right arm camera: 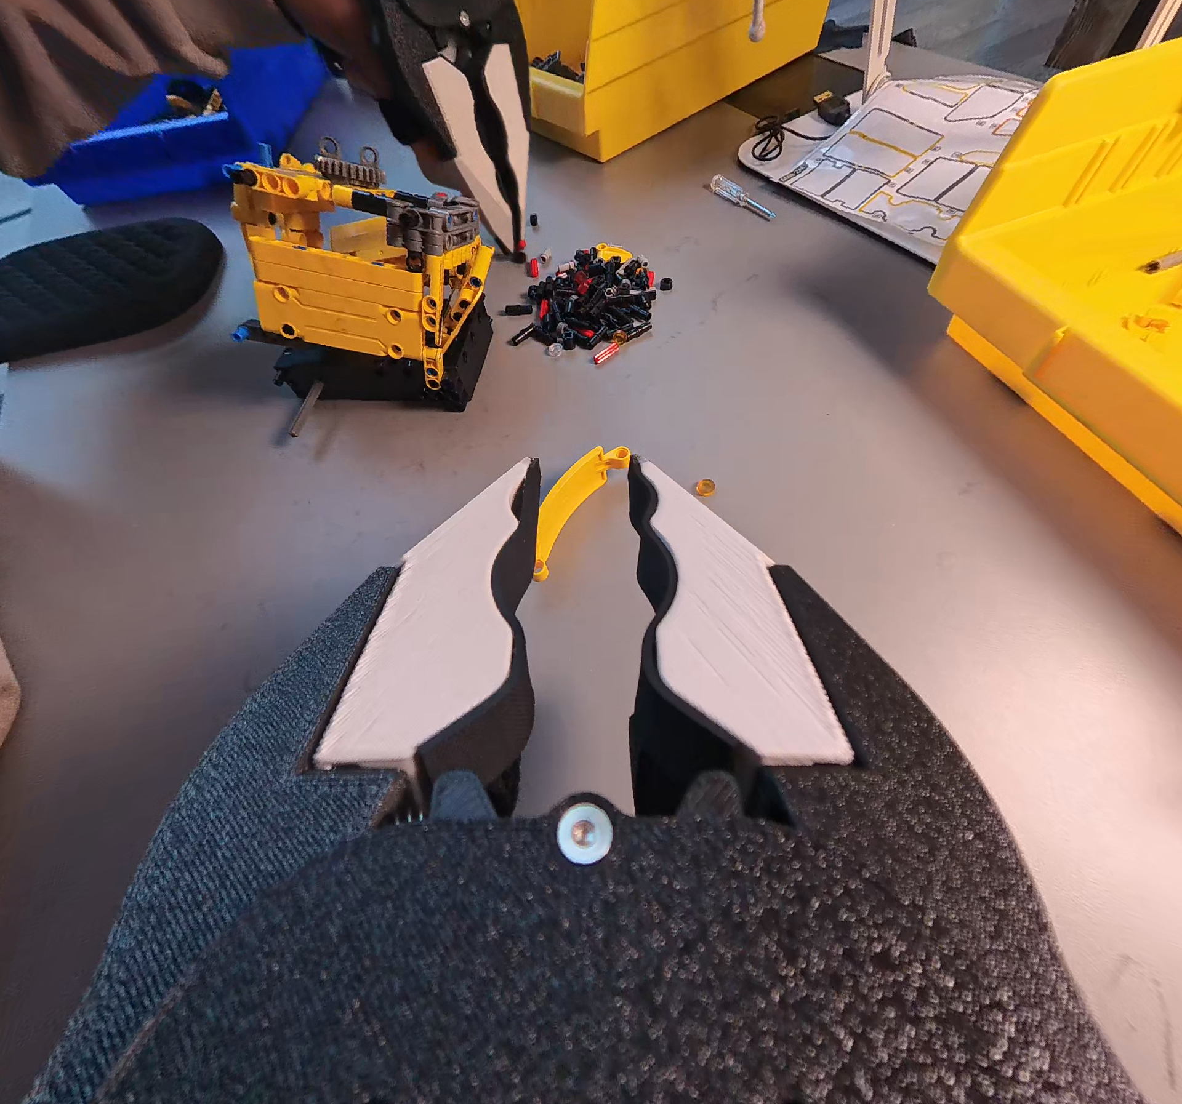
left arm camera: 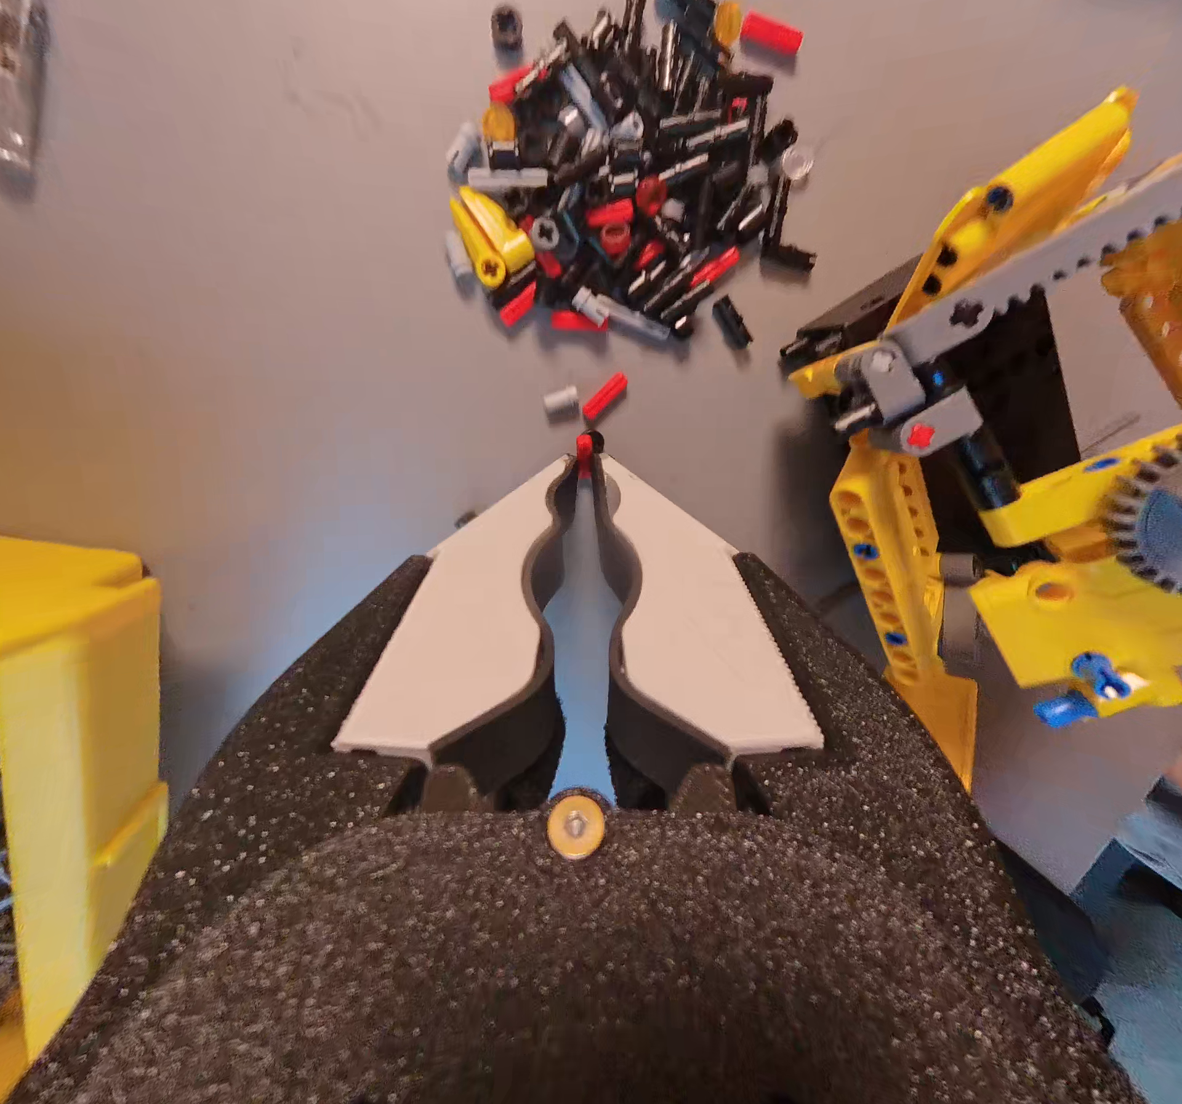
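Right wrist view: the right hand-held gripper point(right arm camera: 581, 466) hangs open above the tabletop point(right arm camera: 799, 434), a curved yellow piece point(right arm camera: 566, 507) between its tips, long axis toward 12 o'clock. Farther, at 11 o'clock, the left hand-held gripper point(right arm camera: 515, 242) pinches a small red pin point(left arm camera: 583, 448) beside the loose parts pile point(right arm camera: 591, 303).

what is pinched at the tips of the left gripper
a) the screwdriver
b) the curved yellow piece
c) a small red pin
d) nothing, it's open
c: in the left wrist view the left gripper is closed, with a small red pin sticking out from between its tips, just short of the pile of small parts; the right wrist view shows red at those tips too.
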Tool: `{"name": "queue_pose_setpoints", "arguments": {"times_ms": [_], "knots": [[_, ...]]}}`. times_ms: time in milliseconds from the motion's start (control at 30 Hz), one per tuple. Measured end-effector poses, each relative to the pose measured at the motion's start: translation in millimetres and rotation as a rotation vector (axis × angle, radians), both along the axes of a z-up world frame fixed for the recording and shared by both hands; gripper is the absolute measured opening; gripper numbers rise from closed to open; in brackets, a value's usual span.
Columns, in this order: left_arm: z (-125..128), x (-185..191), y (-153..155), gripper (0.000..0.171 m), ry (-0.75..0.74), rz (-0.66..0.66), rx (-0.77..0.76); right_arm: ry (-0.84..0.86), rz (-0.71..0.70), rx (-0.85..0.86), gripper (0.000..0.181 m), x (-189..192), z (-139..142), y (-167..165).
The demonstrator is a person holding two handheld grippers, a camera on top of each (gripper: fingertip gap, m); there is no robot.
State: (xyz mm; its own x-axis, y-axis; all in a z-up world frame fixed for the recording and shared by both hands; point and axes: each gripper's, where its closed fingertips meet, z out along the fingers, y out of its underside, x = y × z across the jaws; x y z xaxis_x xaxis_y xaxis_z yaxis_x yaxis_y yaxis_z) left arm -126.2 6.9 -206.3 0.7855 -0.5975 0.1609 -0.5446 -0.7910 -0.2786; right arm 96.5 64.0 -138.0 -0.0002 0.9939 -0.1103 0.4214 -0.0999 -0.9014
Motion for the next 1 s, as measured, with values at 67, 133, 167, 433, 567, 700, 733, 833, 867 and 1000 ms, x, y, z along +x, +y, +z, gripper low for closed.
{"name": "queue_pose_setpoints", "arguments": {"times_ms": [67, 133, 167, 433, 567, 700, 733, 833, 867, 1000], "knots": [[0, 8, 9, 0.003, -0.011, -0.007, 0.02, -0.002, -0.001, -0.004, 0.027, 0, -1, 0], [2, 12, 15, 0.005, -0.016, -0.011, 0.039, -0.004, -0.002, -0.005, 0.027, 0, -1, 1], [4, 13, 17, 0.009, -0.016, -0.011, 0.052, -0.004, -0.002, -0.005, 0.027, 0, -2, 1], [43, -4, 17, 0.022, 0.018, 0.015, 0.204, -0.017, 0.004, -0.004, 0.027, 0, -5, 0], [87, -69, -2, 0.024, 0.131, 0.174, 0.301, -0.011, 0.004, 0.007, 0.027, 0, -3, -1], [99, -163, -61, 0.025, 0.336, 0.389, 0.204, -0.008, 0.022, 0.008, 0.027, -1, -1, -5], [97, -187, -80, 0.024, 0.407, 0.434, 0.16, -0.01, 0.028, 0.008, 0.027, -1, -2, -6], [82, -235, -135, 0.022, 0.518, 0.543, -0.025, -0.021, 0.044, 0.018, 0.027, -2, -4, -10], [75, -245, -149, 0.022, 0.532, 0.578, -0.078, -0.023, 0.048, 0.02, 0.027, -3, -4, -12], [46, -269, -169, 0.025, 0.542, 0.634, -0.188, -0.026, 0.056, 0.027, 0.027, -4, -5, -15]]}}
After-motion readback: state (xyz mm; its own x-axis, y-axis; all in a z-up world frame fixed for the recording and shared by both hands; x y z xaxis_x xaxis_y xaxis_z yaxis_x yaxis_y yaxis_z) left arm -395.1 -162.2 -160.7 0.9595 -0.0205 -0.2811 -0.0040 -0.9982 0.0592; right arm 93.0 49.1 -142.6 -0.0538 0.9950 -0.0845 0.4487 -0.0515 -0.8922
